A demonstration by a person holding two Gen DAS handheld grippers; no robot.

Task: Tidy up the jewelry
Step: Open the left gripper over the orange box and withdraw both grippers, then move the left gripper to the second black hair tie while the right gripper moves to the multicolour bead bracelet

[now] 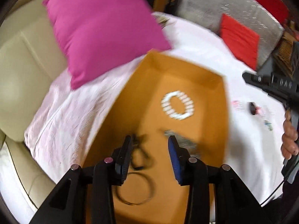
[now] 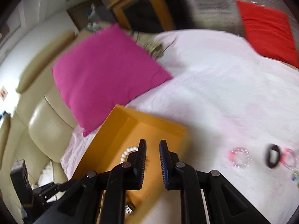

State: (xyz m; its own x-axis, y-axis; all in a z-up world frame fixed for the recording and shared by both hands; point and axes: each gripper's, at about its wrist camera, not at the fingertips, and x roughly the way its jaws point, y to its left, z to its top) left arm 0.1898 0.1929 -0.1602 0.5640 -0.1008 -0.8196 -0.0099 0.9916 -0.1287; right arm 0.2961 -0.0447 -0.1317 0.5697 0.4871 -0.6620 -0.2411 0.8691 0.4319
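Note:
An open orange box [image 1: 223, 100] lies on a white sheet. Inside it are a white bead bracelet [image 1: 177, 105], a black cord necklace [image 1: 136, 186] and a blurred grey metallic piece [image 1: 185, 140]. My left gripper [image 1: 150, 140] hovers over the box's near half, open, with nothing between its fingers. My right gripper [image 2: 152, 142] hangs above the orange box [image 2: 119, 123] near the bead bracelet [image 2: 129, 152], its jaws slightly apart and empty. On the sheet to the right lie a black ring [image 2: 272, 155] and pink bracelets [image 2: 238, 155].
A magenta pillow [image 1: 104, 28] rests on the sheet behind the box, beside a cream leather sofa [image 1: 20, 71]. A red cushion [image 2: 267, 28] lies at the far right. A wooden cabinet [image 2: 142, 9] stands behind. A hand [image 1: 289, 140] holds the other tool at the right.

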